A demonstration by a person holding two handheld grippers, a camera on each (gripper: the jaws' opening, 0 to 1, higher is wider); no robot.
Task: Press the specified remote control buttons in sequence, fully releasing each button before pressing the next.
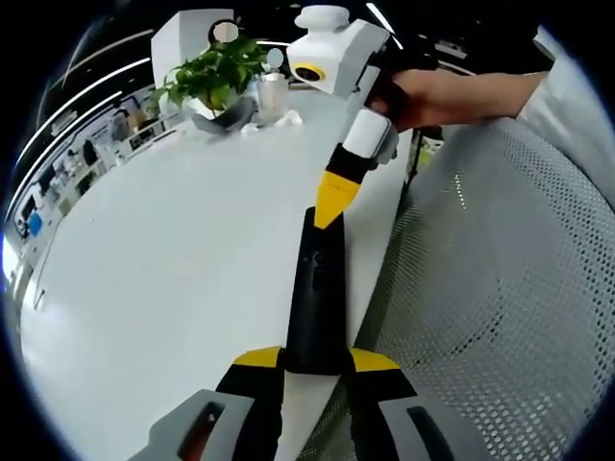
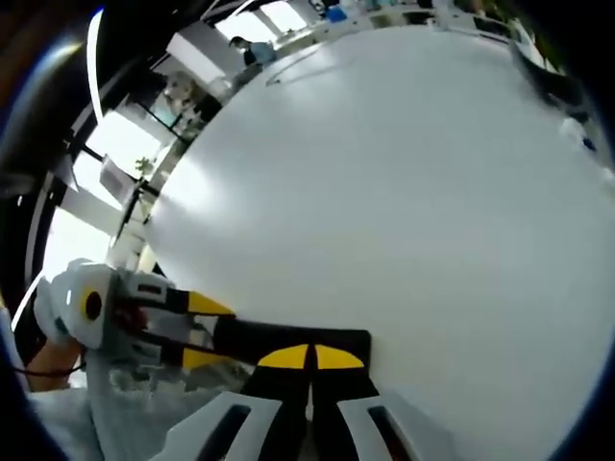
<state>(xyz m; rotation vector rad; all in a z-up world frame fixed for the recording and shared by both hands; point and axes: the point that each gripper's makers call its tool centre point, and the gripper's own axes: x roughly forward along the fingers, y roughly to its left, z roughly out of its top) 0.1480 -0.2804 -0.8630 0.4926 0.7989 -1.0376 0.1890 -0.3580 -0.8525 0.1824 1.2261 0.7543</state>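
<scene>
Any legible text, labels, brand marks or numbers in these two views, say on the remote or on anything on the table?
None can be read.
Black remote control: button markings too small and blurred.
White table: no print visible.
Metal cup beside the potted green plant: no label legible.

Wide bare stretch of the glossy white tabletop (image 1: 163,279) open to the left, leafy green potted plant (image 1: 213,74) and small metal cup (image 1: 272,95) crowding its far end, grey perforated mesh chair back (image 1: 500,288) hemming in the right edge
</scene>
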